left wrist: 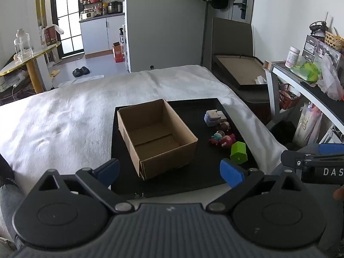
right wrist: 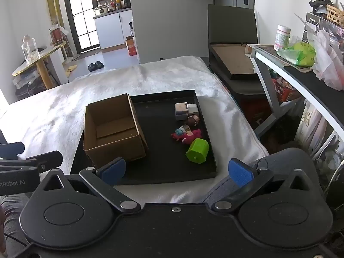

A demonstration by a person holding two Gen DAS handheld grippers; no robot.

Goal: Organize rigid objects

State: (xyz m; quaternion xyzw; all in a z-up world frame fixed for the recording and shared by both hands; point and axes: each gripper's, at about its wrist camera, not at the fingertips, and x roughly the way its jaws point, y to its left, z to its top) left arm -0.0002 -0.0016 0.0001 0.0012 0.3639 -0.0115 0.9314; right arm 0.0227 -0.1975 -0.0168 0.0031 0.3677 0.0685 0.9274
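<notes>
White blanket covers a bed [left wrist: 86,111] carrying a black tray [right wrist: 206,116]: empty cardboard box [right wrist: 111,129] at 9 o'clock, small toys [right wrist: 189,129] at 3 o'clock. Left claw [left wrist: 169,171] and right claw [right wrist: 176,171] hover wide open, gripping nothing.

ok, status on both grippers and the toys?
Left gripper and right gripper: jaws open, empty. Cardboard box empty on the black tray. Toys, green block nearest, lie loose beside it. Nothing in the way.
</notes>
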